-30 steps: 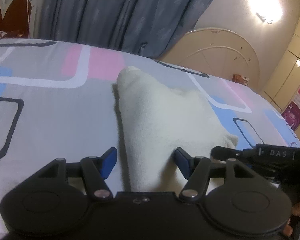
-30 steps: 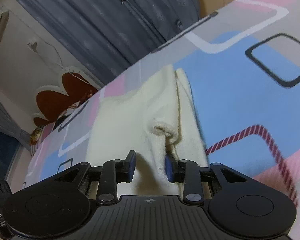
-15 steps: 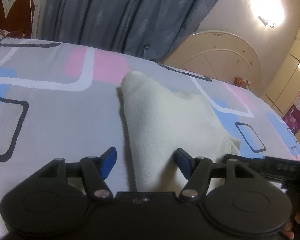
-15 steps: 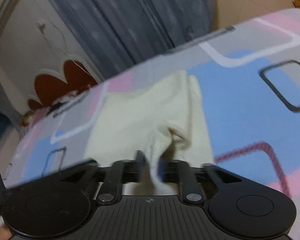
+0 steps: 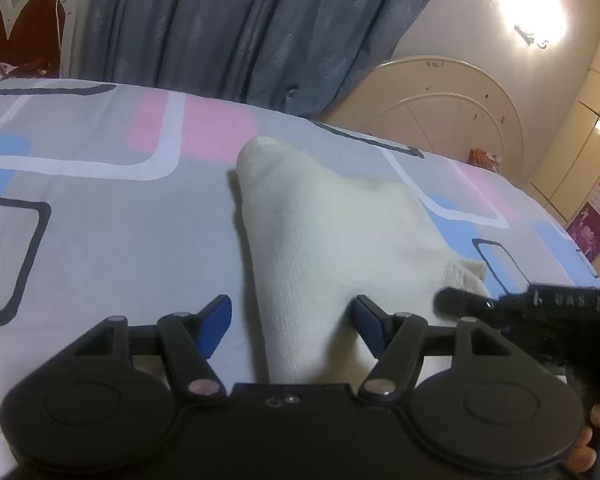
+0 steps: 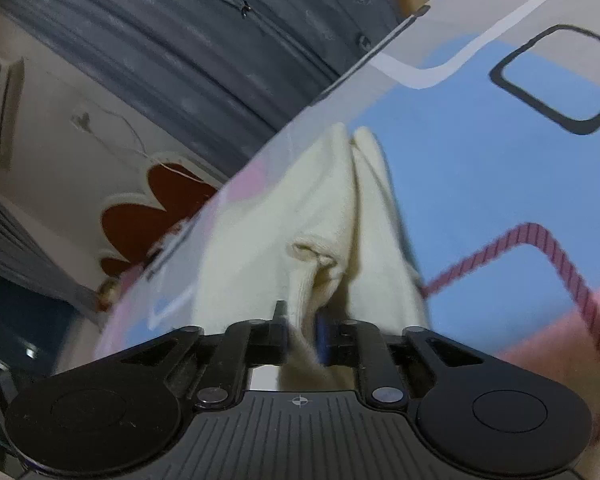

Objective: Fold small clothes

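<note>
The cream garment [image 5: 332, 248] lay on the patterned bed [image 5: 100, 240], its long axis running away toward the curtain; the right gripper [image 6: 300, 326] had just closed, fingers pinching a raised fold; the left gripper [image 5: 292, 316] pointed downward, fingers spread astride the near end, unmoved since earlier.

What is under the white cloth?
The cloth lies on a patterned bedsheet. The sheet shows all around it. Anything directly beneath the cloth is covered, so I cannot tell.
</note>
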